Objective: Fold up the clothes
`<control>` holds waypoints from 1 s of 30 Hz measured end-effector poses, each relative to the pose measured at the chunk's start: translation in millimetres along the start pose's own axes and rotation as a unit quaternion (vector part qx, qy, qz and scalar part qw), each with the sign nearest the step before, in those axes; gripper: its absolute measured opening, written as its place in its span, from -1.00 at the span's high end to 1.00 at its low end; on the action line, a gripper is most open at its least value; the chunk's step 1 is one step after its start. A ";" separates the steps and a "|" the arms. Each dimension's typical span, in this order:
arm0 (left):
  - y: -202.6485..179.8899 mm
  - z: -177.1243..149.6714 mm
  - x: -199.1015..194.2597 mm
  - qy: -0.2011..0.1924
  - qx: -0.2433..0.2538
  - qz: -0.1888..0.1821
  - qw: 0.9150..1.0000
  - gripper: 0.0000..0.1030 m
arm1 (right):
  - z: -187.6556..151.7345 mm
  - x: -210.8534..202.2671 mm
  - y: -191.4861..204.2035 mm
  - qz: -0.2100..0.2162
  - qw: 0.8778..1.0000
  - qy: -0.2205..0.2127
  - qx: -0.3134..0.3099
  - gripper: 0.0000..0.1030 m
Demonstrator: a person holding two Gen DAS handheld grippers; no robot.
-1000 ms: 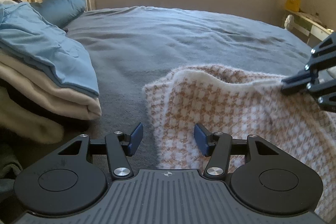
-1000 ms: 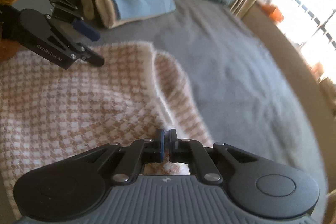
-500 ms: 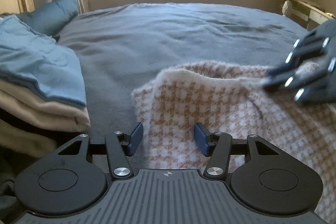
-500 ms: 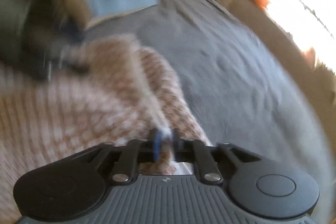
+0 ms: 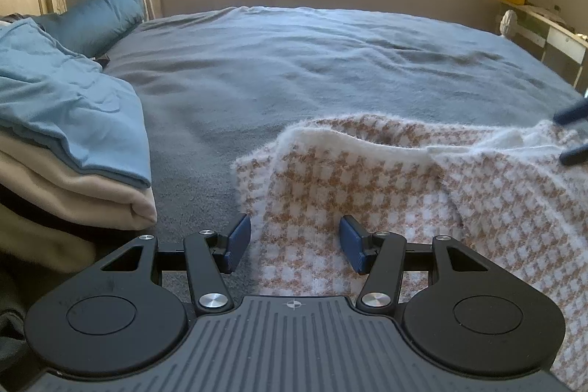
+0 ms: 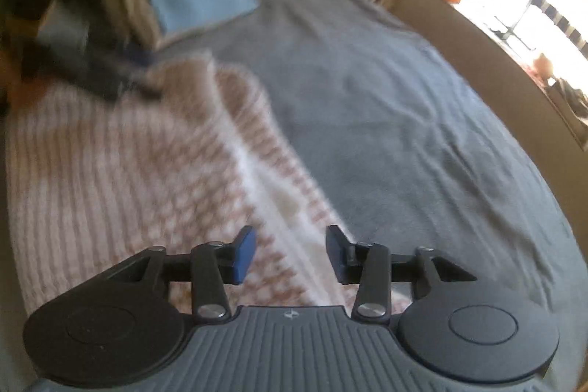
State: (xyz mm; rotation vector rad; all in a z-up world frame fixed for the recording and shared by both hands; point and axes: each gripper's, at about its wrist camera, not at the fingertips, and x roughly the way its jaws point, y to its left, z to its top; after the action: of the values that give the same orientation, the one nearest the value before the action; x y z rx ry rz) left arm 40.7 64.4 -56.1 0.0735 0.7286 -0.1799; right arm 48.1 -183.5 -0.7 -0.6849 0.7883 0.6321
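Your houndstooth knit (image 5: 367, 179) lies on the grey bedspread (image 5: 294, 61), near right side of the left wrist view, one flap doubled over along a white edge. Left gripper (image 5: 295, 243) jaws spread wide over its near left corner, holding nothing. Right gripper (image 6: 290, 254) also gapes, straddling the white folded edge; that view is blurred. Folded stack (image 5: 66, 135), blue on top, sits at left.

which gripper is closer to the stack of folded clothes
Left. The left gripper sits open just beside the stack of folded clothes, at the sweater's near edge. The right gripper is open over the sweater's far side, farther from the stack.
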 end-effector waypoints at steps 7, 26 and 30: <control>0.7 -1.2 0.2 -0.003 0.000 0.002 1.000 -0.05 | -8.4 28.5 12.1 -0.011 0.999 0.039 -0.019 0.80; 8.4 5.1 -6.3 -0.024 -0.009 -0.011 1.000 -0.05 | -33.4 -42.0 -88.2 -0.082 0.969 -0.026 0.230 0.41; 4.9 7.1 -3.1 -0.024 -0.001 -0.034 0.999 -0.05 | -97.2 -77.9 -138.4 -0.030 0.903 -0.058 0.426 0.09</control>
State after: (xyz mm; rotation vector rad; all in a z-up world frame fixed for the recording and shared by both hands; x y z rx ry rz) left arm 44.0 68.8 -48.7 0.0423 0.6833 -0.2457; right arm 65.2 -360.8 53.4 0.1334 0.8332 0.2157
